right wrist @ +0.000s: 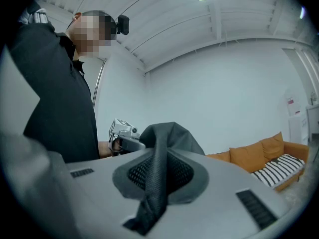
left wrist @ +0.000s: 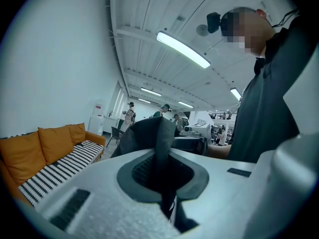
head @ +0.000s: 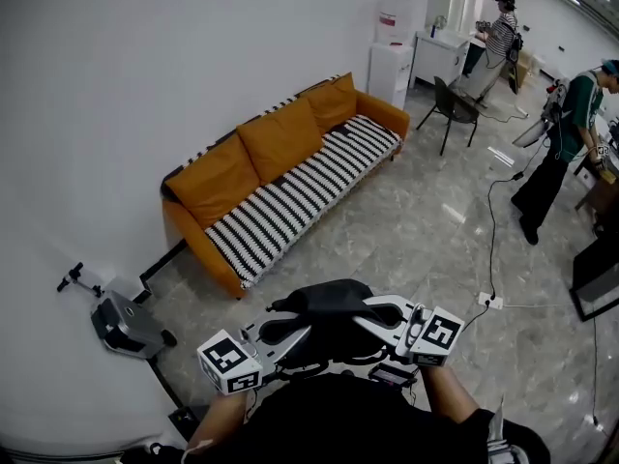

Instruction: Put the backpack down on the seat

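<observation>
A black backpack (head: 327,309) hangs in front of my body, held between both grippers above the floor. My left gripper (head: 290,334) is shut on a black strap (left wrist: 162,146) that runs up between its jaws. My right gripper (head: 379,315) is shut on a woven black strap (right wrist: 157,183) in the same way. The orange sofa (head: 208,196) with a black-and-white striped seat (head: 300,196) stands along the white wall, ahead and to the left, some way from the bag. The sofa's seat shows again in the left gripper view (left wrist: 55,168) and the right gripper view (right wrist: 279,166).
A grey machine (head: 126,325) lies on the floor by the wall at the left. A black chair (head: 453,104) and a white cabinet (head: 390,71) stand beyond the sofa. Two people (head: 571,133) are at the far right. A cable and power strip (head: 488,301) lie on the floor.
</observation>
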The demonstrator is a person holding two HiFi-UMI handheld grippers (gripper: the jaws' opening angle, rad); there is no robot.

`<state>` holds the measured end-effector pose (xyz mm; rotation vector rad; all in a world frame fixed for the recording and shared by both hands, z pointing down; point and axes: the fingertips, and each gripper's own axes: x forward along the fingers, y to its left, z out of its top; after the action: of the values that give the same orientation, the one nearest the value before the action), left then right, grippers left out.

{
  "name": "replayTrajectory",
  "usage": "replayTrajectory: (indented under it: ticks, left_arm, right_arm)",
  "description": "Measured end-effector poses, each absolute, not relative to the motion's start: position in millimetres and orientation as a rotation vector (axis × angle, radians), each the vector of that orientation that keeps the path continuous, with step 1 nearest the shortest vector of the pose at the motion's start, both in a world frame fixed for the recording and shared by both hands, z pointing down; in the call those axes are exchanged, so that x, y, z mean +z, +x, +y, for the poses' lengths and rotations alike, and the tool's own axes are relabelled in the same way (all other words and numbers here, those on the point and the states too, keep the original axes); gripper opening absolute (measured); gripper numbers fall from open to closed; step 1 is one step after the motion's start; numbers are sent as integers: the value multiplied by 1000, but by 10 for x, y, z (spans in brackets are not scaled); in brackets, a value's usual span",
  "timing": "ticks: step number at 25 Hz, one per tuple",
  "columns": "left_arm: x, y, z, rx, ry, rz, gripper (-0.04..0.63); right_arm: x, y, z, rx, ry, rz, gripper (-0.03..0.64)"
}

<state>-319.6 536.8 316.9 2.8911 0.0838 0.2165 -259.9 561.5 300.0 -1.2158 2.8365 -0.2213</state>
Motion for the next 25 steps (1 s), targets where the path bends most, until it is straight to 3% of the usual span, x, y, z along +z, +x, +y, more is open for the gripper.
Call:
replayTrajectory:
  ticks: [25]
  left_arm:
    - [3512,-2668,5920,279,2841,48,26]
  right_arm:
    - [3321,-2045,6120,-307,-1161,2801,51]
